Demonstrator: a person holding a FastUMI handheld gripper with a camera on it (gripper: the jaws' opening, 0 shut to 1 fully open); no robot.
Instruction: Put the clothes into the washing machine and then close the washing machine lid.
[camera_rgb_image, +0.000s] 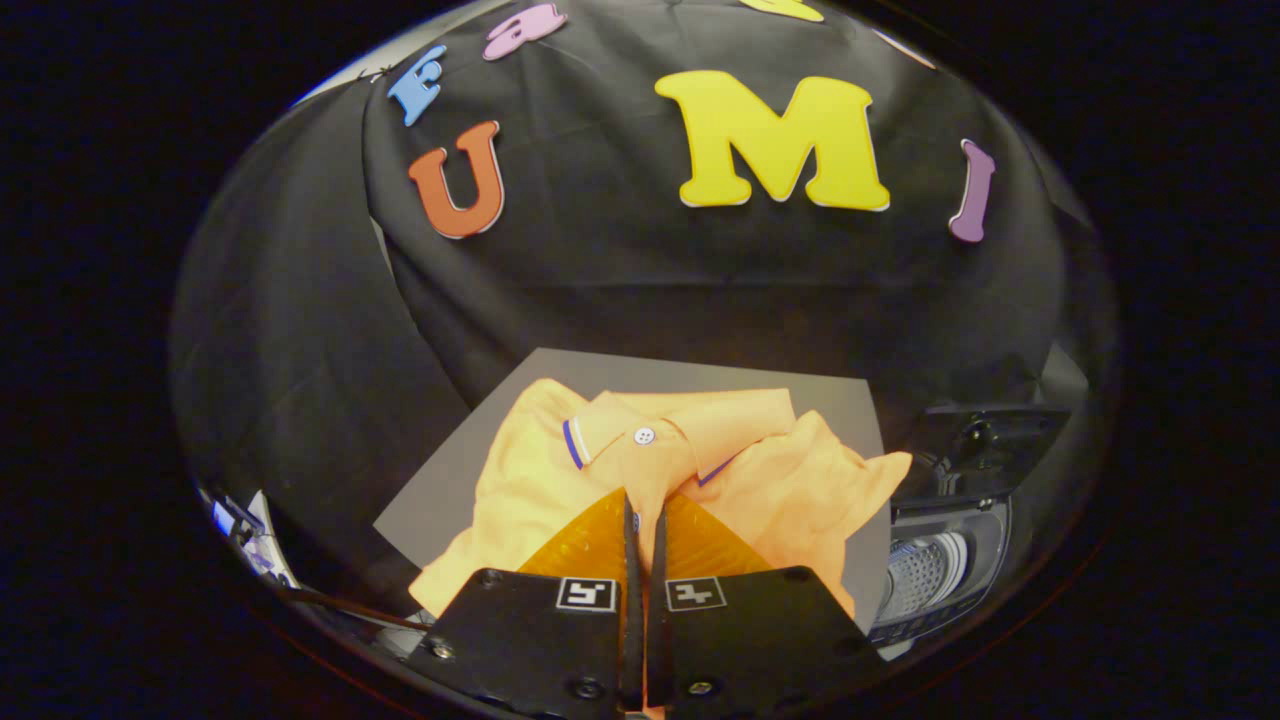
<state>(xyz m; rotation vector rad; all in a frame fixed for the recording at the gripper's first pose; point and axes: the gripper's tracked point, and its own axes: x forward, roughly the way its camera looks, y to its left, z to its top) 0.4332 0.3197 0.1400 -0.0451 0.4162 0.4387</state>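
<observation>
An orange polo shirt (770, 470) with a blue-and-white trimmed collar and a white button lies crumpled on a grey board (440, 490). My gripper (642, 498) sits on the shirt's front just below the collar. Its two orange fingers (590, 545) are pressed almost together, and a thin strip of orange cloth shows in the slit between them. To the right of the board stands a small dark washing machine (940, 570). Its lid (985, 440) is raised and the perforated drum is open to view.
Black cloth walls close in behind and to the left of the board. Some small cluttered items and a cable (250, 540) lie low down to the left of the fingers.
</observation>
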